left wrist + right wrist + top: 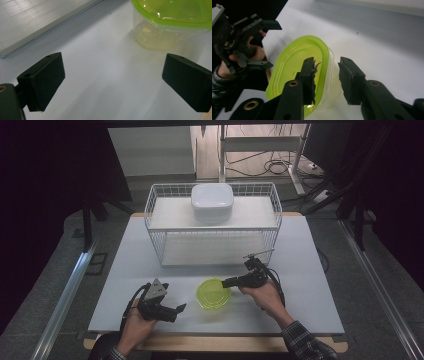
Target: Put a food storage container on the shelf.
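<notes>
Green-lidded container [172, 20] cut off by the top and right edges of the left gripper view, its near wall hidden behind the right gripper [327, 82] at lower centre of that gripper's view, pad contact unclear

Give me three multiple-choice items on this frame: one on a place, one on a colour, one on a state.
1. Where does the white lidded box sit?
A. on the top shelf of the wire rack
B. on the table in front of the rack
C. on the floor

2. What colour is the lid of the container between the two grippers?
A. red
B. yellow-green
C. black

3. How do the left gripper jaws stand?
A. shut on the container
B. shut on nothing
C. wide apart, nothing between them

Answers: 1 A, the high view shows it on the upper shelf. 2 B, every view shows a yellow-green lid. 3 C, the left gripper view shows bare table between the jaws.
</notes>
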Available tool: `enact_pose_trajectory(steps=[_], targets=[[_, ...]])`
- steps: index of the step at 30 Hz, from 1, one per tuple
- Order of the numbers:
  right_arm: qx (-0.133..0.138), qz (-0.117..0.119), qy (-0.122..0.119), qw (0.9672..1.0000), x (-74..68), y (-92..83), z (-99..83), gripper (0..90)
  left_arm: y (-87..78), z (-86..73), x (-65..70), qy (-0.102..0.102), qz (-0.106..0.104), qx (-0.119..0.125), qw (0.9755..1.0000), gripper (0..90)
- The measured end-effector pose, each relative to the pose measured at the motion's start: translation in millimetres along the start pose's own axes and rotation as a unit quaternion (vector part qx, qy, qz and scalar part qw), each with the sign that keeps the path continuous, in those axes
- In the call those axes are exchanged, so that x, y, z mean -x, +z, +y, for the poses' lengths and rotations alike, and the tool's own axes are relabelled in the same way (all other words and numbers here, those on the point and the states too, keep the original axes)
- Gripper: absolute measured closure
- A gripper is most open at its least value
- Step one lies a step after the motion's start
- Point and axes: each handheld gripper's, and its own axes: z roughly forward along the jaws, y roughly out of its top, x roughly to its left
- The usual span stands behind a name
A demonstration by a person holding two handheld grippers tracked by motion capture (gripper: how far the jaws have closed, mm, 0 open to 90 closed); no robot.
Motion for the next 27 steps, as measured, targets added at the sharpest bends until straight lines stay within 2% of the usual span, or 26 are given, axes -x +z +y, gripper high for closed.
enact_pose_trajectory(steps=[4, 8, 17, 19, 27], targets=[[-0.005, 0.015, 0.018, 0.9997, 4.2, 2.8, -0.5, 76.7, 0.2, 0.0, 0.4, 0.0, -0.001, -0.001, 1.0, 4.5], [-0.01, 0.031, 0.036, 0.9988, 3.8, 2.4, -0.8, 80.6, 0.2, 0.1, 0.6, 0.002, 0.0, -0.001, 1.0, 4.5], [-0.006, 0.027, 0.034, 0.999, -0.7, -2.4, -1.8, 81.4, -0.7, 0.3, 0.1, 0.002, 0.002, 0.001, 1.0, 4.6], [0.004, 0.036, 0.039, 0.9986, -1.4, -7.0, -1.5, 81.4, -1.3, 0.3, -0.6, -0.001, 0.003, 0.002, 1.0, 4.6], [0.031, 0.044, 0.033, 0.998, -9.9, -23.6, 2.7, 81.5, -2.3, 0.0, -2.6, -0.007, 0.005, 0.005, 1.0, 4.5]])
